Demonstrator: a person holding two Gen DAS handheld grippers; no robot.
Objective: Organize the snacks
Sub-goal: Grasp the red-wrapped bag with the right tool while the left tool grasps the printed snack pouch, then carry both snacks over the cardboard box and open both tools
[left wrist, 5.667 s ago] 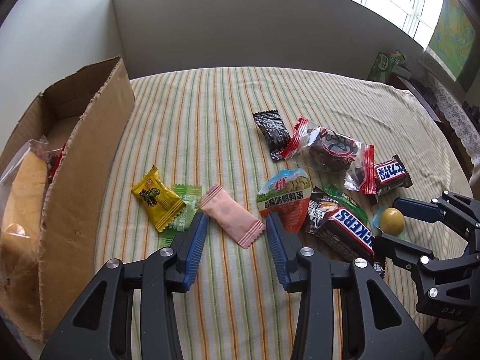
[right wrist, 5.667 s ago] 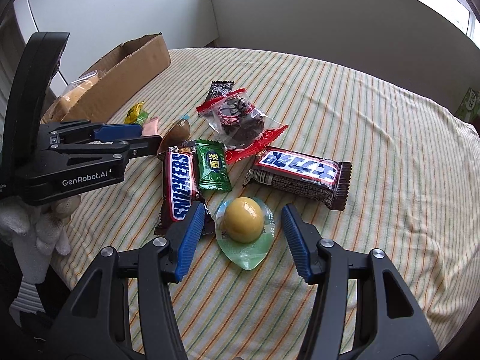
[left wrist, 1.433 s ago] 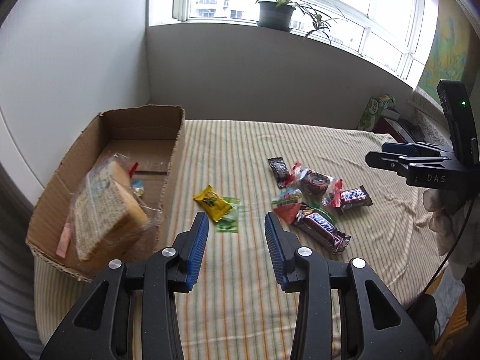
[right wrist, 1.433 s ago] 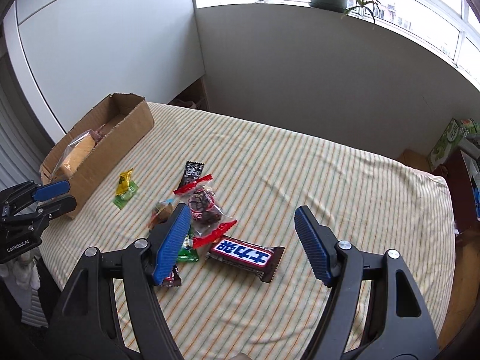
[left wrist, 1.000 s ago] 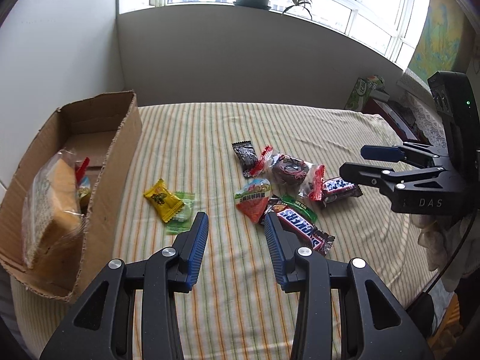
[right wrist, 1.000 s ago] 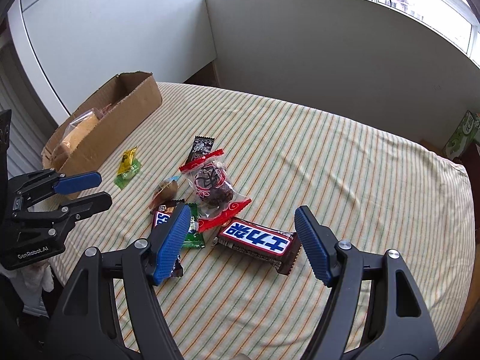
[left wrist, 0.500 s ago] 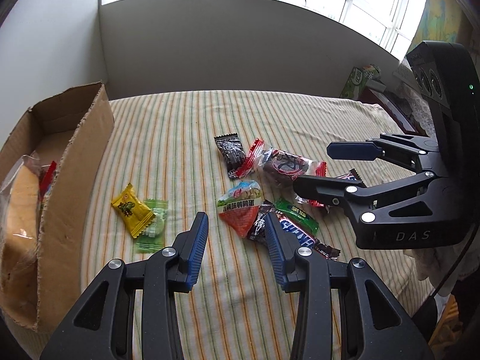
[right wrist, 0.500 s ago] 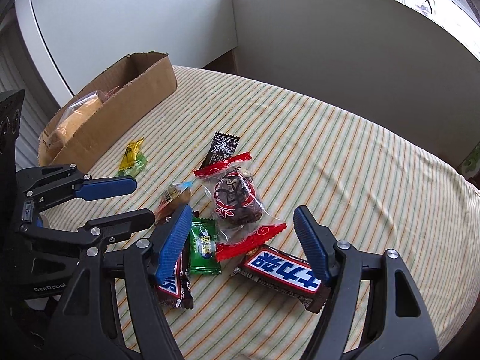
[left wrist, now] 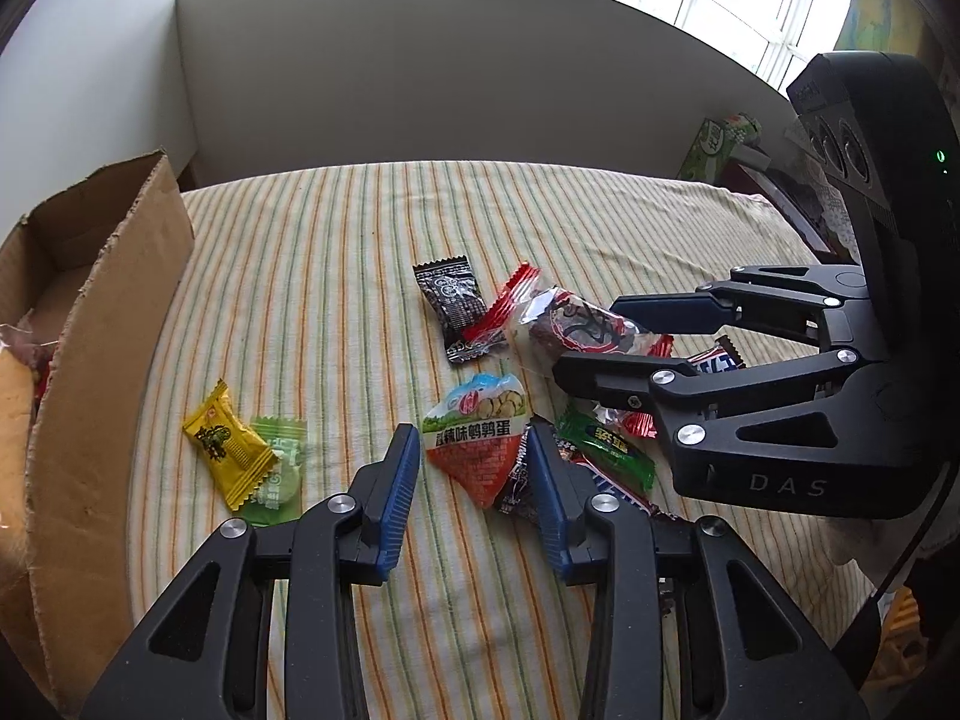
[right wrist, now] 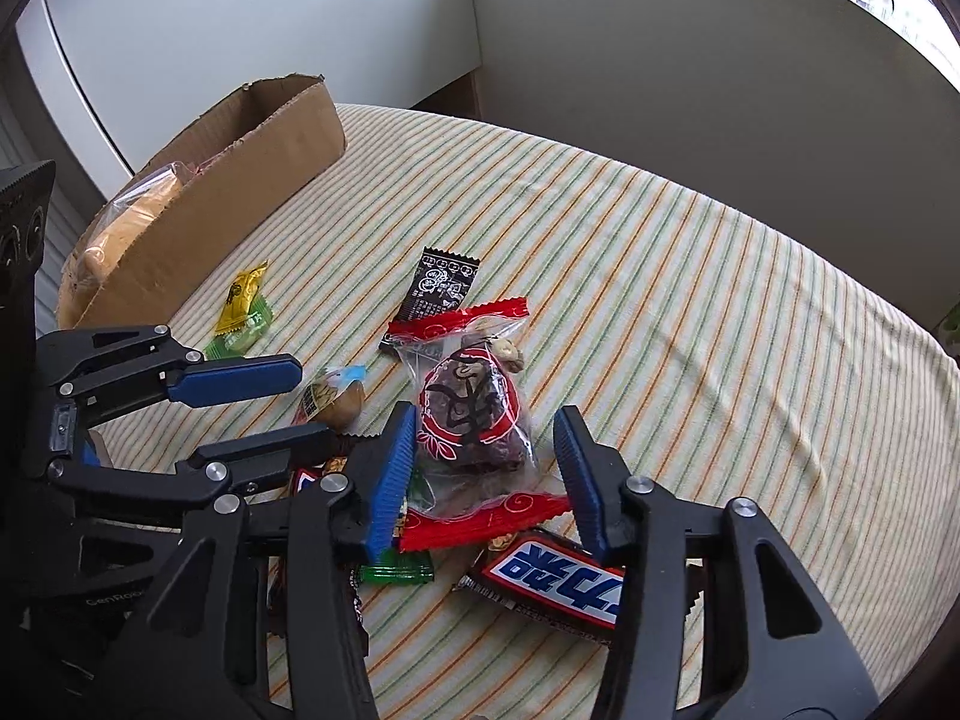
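Note:
A triangular quail-egg packet (left wrist: 477, 438) lies on the striped tablecloth (left wrist: 336, 276) between the blue pads of my left gripper (left wrist: 471, 480). Its jaws are closing and the pads do not press the packet. A clear bag with red ends and a dark snack (right wrist: 474, 414) lies between the pads of my right gripper (right wrist: 486, 468), whose jaws are also closing with gaps on both sides. In the left wrist view the right gripper (left wrist: 594, 336) straddles that bag (left wrist: 576, 324). In the right wrist view the left gripper (right wrist: 309, 405) straddles the egg packet (right wrist: 330, 399).
An open cardboard box (left wrist: 108, 324) with a bagged loaf (right wrist: 120, 228) stands at the left. A yellow candy (left wrist: 225, 450), a green candy (left wrist: 276, 468), a black packet (left wrist: 453, 306), a green packet (left wrist: 606, 447) and a Snickers bar (right wrist: 552, 582) lie around.
Both grippers have come down and forward to the snack pile. The right jaws have narrowed around the red-ended bag. The left gripper now straddles the egg packet.

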